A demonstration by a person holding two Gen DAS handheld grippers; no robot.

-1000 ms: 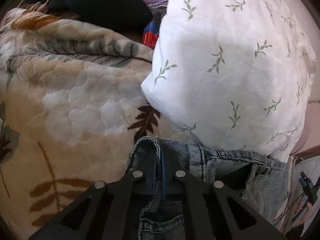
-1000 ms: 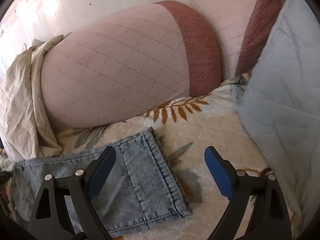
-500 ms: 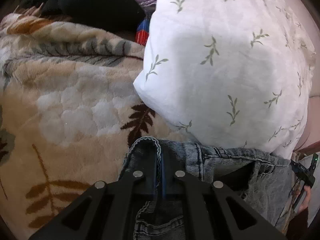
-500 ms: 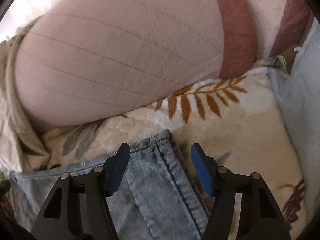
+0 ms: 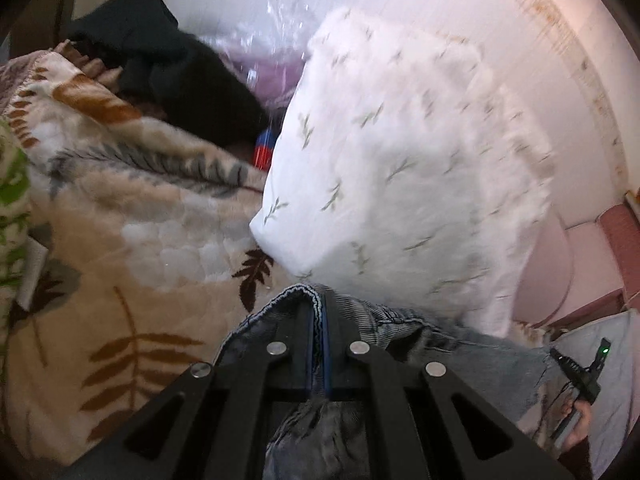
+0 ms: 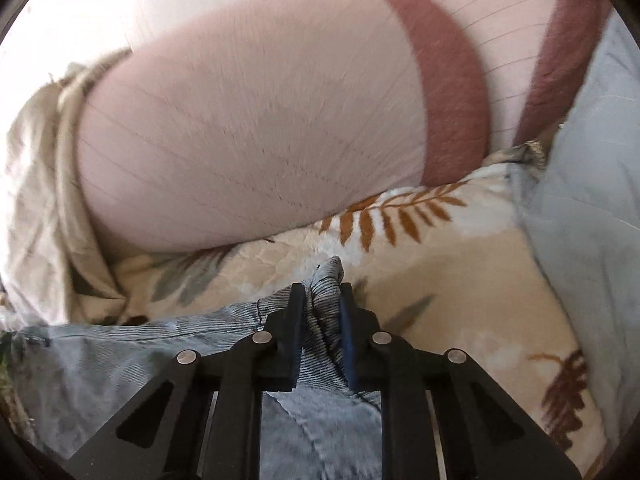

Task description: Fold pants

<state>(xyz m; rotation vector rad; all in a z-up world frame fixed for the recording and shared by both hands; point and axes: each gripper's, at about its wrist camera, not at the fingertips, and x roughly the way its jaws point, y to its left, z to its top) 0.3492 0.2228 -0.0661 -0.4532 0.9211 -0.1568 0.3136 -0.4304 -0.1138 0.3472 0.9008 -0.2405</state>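
**Both grippers clamped on denim pants atop leaf-print blanket**

Left wrist view, L to R: a green-and-white patterned cloth (image 5: 12,196) at the frame edge; a plush beige blanket (image 5: 120,248) w/ brown and grey leaf print covering the bed; a black garment (image 5: 176,76) heaped at the blanket's far edge; clear plastic wrap (image 5: 276,20) over something purple just behind it; a small red-and-blue item (image 5: 263,150) wedged btwn the black garment and a white pillow (image 5: 400,184) w/ green sprig print, blurred; low centre, the left gripper (image 5: 318,320) shut tight on a hemmed edge of the blue denim pants (image 5: 460,354), fabric pinched btwn the blue pads and bunched over the fingers; the denim trails right under the pillow's lower corner; far right, a hand (image 5: 576,426) holding the other black device w/ a green light, beside a pink cushion.

Right wrist view, L to R: crumpled cream cloth (image 6: 36,184) along the edge; a large pink quilted cushion (image 6: 248,136) w/ a dusty-rose band resting on the blanket (image 6: 460,280); pants (image 6: 120,356) spread flat lower left; centre, the right gripper (image 6: 322,292), jaws having just closed, now pinching a raised fold of denim btwn its pads, a tuft poking up past the fingertips; a second pink cushion behind; a pale blue quilted cover (image 6: 588,184) at far right, lying over the blanket's edge.
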